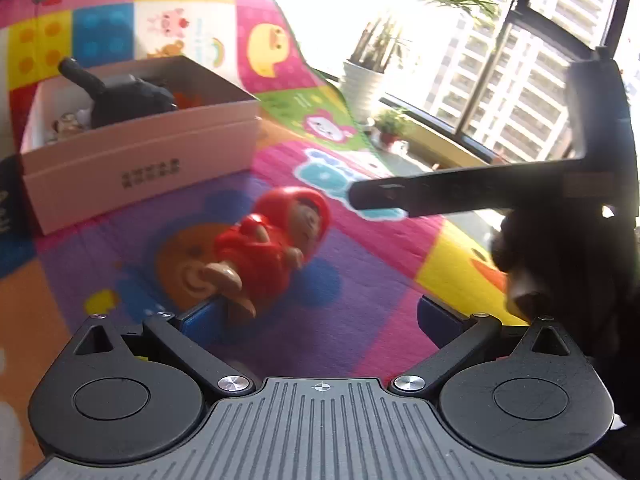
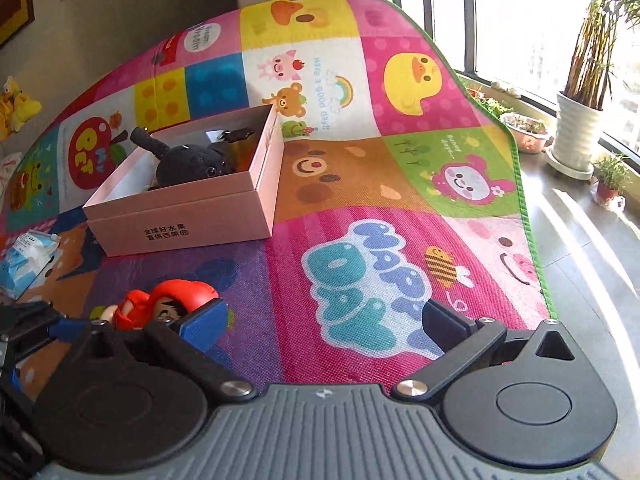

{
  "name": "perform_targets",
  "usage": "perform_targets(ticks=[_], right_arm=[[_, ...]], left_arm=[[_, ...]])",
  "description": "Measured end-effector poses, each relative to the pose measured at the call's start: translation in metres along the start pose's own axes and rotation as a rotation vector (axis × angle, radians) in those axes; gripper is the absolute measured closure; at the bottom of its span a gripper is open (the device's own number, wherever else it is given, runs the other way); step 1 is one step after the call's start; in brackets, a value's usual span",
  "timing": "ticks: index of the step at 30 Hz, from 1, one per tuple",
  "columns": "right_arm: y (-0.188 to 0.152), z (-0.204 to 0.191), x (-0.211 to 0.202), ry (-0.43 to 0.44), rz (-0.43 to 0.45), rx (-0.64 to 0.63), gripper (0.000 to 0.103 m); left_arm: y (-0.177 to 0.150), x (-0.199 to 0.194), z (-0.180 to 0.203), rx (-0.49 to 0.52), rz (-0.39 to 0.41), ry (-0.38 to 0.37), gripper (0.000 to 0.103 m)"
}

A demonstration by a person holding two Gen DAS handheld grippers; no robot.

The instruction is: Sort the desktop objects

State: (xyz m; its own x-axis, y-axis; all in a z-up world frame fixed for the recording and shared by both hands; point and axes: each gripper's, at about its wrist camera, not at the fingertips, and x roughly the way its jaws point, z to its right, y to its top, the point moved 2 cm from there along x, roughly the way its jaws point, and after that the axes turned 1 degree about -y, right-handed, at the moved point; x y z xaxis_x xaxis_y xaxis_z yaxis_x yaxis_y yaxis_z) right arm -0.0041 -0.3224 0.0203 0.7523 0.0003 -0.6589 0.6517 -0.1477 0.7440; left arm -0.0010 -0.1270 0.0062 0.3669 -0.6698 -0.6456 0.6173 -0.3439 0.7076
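Two grippers, both spread wide, nothing held. Your left gripper (image 1: pixel 320 316) frames the red doll (image 1: pixel 272 248) lying on the mat (image 1: pixel 360 340), lined up for pickup; box (image 1: pixel 136 168) sits far left. Right gripper (image 2: pixel 324 320) idles over bare mat.

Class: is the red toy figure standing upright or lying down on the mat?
Lying down. The red toy figure rests lengthwise on the play mat, feet toward the camera.

Bare mat (image 2: pixel 360 240) beside pink box (image 2: pixel 192 216)
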Motion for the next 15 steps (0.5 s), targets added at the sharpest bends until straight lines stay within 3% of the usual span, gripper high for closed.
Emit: perform_targets(ticks=[3, 7, 12, 15], right_arm=[[-0.001, 0.000, 0.001, 0.002, -0.005, -0.003, 0.000], [-0.005, -0.012, -0.002, 0.049, 0.002, -0.054, 0.000], [-0.013, -0.046, -0.008, 0.122, 0.031, -0.217, 0.000], [-0.011, -0.057, -0.001, 0.159, -0.002, -0.200, 0.000]], left_arm=[[-0.010, -0.007, 0.014, 0.035, 0.006, -0.011, 0.000], [-0.020, -0.016, 0.004, 0.092, 0.011, 0.210, 0.000], [-0.028, -0.036, -0.041, -0.044, 0.004, 0.352, 0.000], [-0.030, -0.052, -0.058, -0.095, 0.038, 0.430, 0.000]])
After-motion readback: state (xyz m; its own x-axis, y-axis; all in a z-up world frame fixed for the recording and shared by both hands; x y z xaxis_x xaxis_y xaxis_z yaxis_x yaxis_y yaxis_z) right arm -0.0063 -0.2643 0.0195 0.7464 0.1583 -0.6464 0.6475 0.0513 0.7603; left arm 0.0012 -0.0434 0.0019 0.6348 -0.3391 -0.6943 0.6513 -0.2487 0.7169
